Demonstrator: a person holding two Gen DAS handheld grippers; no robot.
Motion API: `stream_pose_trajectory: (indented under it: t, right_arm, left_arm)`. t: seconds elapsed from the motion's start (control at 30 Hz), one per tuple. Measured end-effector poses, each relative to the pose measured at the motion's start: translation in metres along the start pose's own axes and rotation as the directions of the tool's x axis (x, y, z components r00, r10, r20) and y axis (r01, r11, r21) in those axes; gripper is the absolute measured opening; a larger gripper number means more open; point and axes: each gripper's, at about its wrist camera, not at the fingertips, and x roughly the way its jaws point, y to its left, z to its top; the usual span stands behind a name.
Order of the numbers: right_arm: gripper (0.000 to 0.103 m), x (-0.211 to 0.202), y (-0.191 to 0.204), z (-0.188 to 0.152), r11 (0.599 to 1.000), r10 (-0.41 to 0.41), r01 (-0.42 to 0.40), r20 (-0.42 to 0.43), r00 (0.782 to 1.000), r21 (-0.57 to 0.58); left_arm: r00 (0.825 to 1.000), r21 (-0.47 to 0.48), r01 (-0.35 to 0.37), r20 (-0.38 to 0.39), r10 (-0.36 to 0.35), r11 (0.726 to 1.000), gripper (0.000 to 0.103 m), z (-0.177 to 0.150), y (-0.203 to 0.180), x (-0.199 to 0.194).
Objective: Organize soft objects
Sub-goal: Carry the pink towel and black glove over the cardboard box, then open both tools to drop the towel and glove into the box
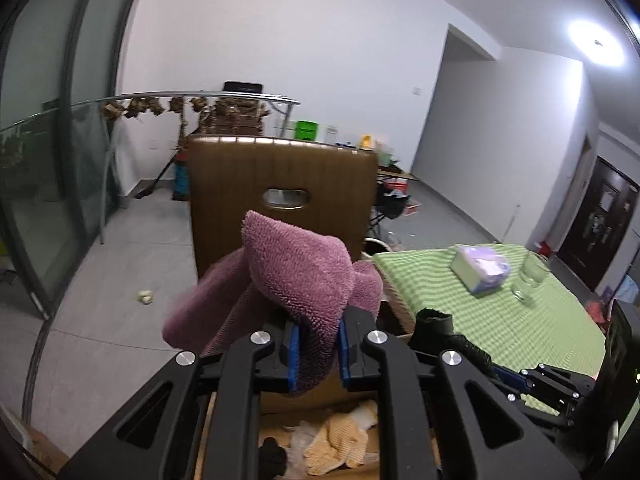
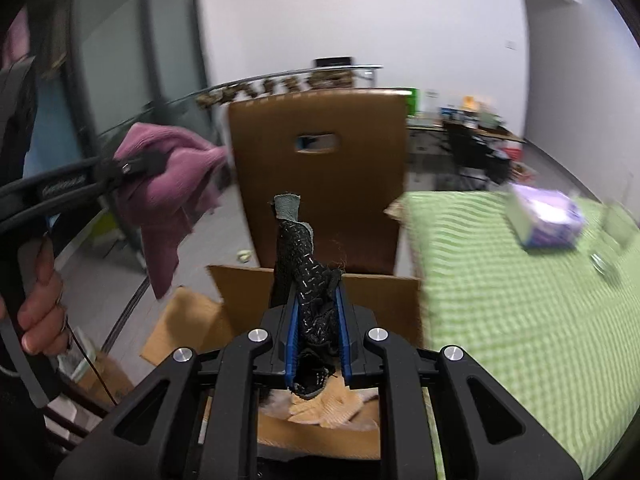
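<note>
Between my left gripper's (image 1: 318, 350) blue pads sits a purple fuzzy cloth (image 1: 288, 280), pinched tight and bunched up above the fingertips, one flap drooping to the left. From the right wrist view I see the same cloth (image 2: 168, 176) hanging off that gripper out at the left, with a hand (image 2: 40, 300) wrapped around its handle.

My right gripper (image 2: 316, 332) is nearly closed as well, clamped on a black fabric piece with pale flecks (image 2: 308, 272); it stands up past the fingertips, a grey-green tab at its top, and its lower end dangles out beneath the pads.

Both loads hang over an open cardboard box (image 2: 376, 292). Down in the box I make out a pale yellow knitted cloth (image 1: 344, 440) and something black (image 1: 272, 456) beside it.

Just behind the box stands a brown chair back (image 1: 280, 184) with a handle cutout. To the right is a table under a green checked cover (image 1: 500, 312), carrying a tissue pack (image 1: 480, 268) and a clear glass (image 1: 530, 276) close beside it. Grey floor tiles and a glass partition (image 1: 48, 160) fill the left side.
</note>
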Motion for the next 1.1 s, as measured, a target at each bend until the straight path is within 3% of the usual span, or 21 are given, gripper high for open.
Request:
stream_pose_trajectory:
  t: [0.33,0.57,0.63,0.67,0.77,0.87,0.9,0.97,1.03,1.1]
  right_arm:
    - [0.016,0.025,-0.002,-0.007,1.000,-0.002,0.003,-0.059,0.998,0.024]
    - [0.017,0.056,-0.001,-0.015,1.000,-0.022,0.025,-0.186,0.982,0.012]
    - [0.017,0.071,0.001,-0.020,1.000,-0.022,0.025,-0.240,0.970,0.008]
    - [0.017,0.078,0.002,-0.022,1.000,-0.026,0.028,-0.267,0.963,0.005]
    - [0.017,0.108,0.006,-0.035,0.998,-0.068,0.057,-0.388,0.919,-0.039]
    - [0.030,0.133,0.012,-0.049,0.996,-0.089,0.063,-0.476,0.875,-0.070]
    - [0.036,0.137,0.014,-0.051,0.995,-0.095,0.065,-0.485,0.869,-0.079]
    - [0.054,0.146,0.018,-0.054,0.993,-0.106,0.067,-0.503,0.858,-0.094]
    - [0.069,0.148,0.021,-0.052,0.990,-0.130,0.085,-0.495,0.859,-0.113]
    - [0.070,0.149,0.023,-0.050,0.989,-0.136,0.088,-0.490,0.861,-0.120]
  left_arm:
    - [0.997,-0.004,-0.002,-0.074,0.001,1.000,0.012,-0.015,0.004,0.028]
    - [0.985,-0.001,-0.008,-0.172,0.008,1.000,0.012,-0.046,-0.001,0.058]
    - [0.973,0.000,-0.014,-0.231,0.014,1.000,0.013,-0.059,0.001,0.075]
    - [0.964,0.001,-0.012,-0.264,0.012,1.000,0.014,-0.066,0.003,0.084]
    - [0.904,0.039,-0.054,-0.424,0.065,0.998,0.016,-0.101,0.008,0.120]
    - [0.794,0.036,-0.082,-0.601,0.087,0.996,0.018,-0.139,0.022,0.153]
    - [0.755,0.021,-0.097,-0.649,0.088,0.995,0.022,-0.151,0.027,0.163]
    - [0.717,0.035,-0.109,-0.689,0.103,0.993,0.049,-0.162,0.029,0.173]
    - [0.722,0.057,-0.107,-0.682,0.117,0.993,0.059,-0.163,0.026,0.174]
    - [0.743,0.082,-0.090,-0.658,0.122,0.993,0.068,-0.159,0.021,0.171]
